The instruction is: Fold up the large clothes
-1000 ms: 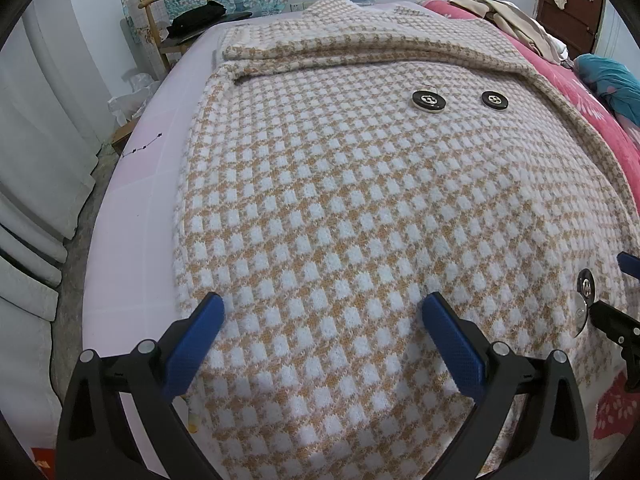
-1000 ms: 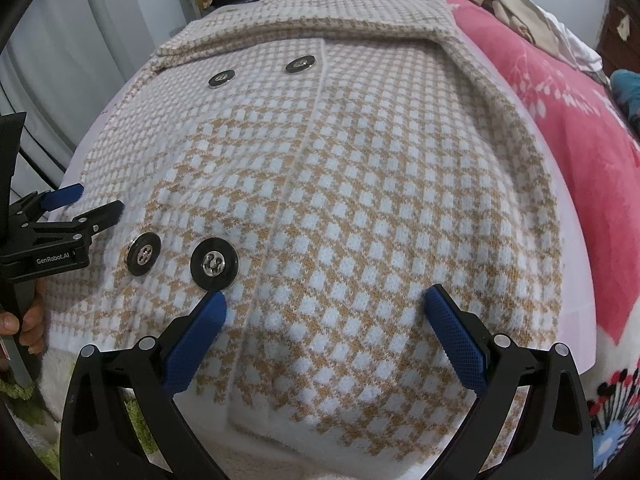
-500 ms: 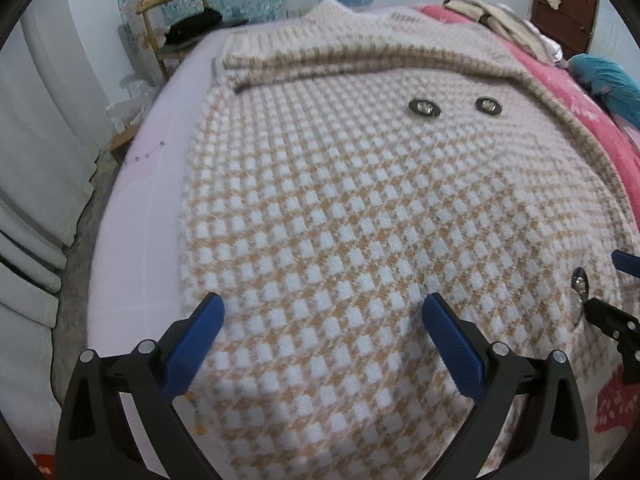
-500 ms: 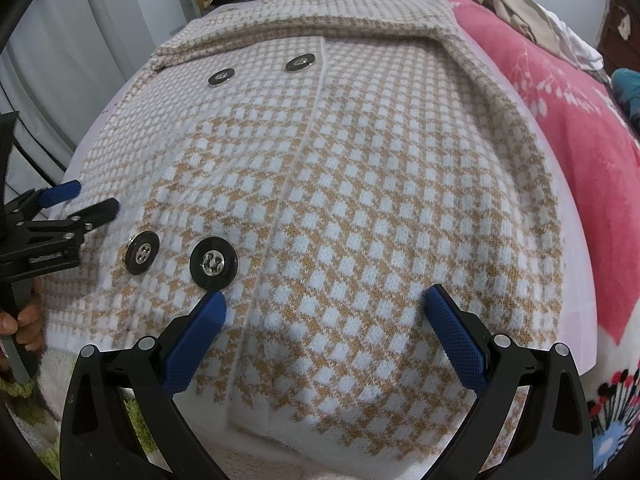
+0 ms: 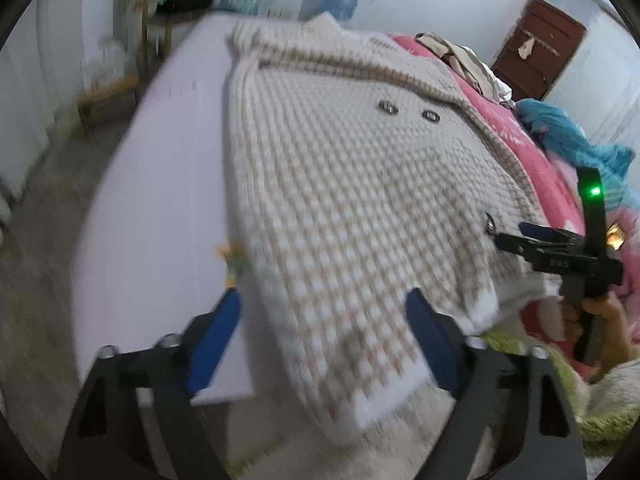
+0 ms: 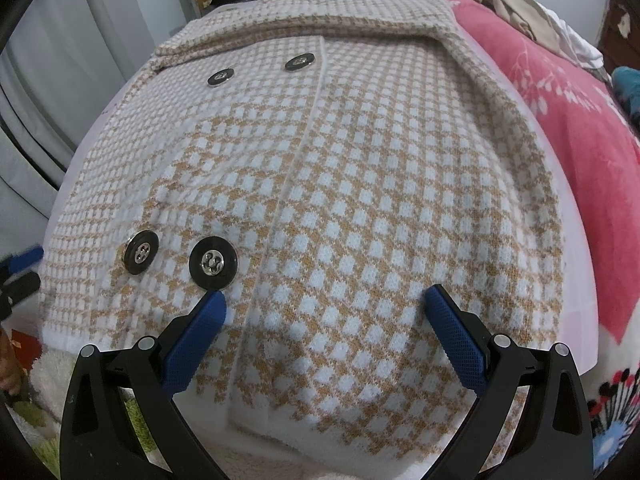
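My checked coat (image 6: 340, 184) lies flat on the bed (image 5: 160, 184). My left hand-held gripper (image 5: 324, 312) is closing over its near-left hem, not gripping; my right hand-held gripper (image 6: 324, 300) hovers wide near the hem.

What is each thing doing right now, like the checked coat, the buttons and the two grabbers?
Coat: spread flat on the bed, front closed, collar folded down.
Buttons: four showing, in two pairs.
Left gripper: fingers closing, coat's lower corner between them, not pinched yet.
Right gripper: open above the hem, holding nothing.
Pink blanket: lying beside the coat.
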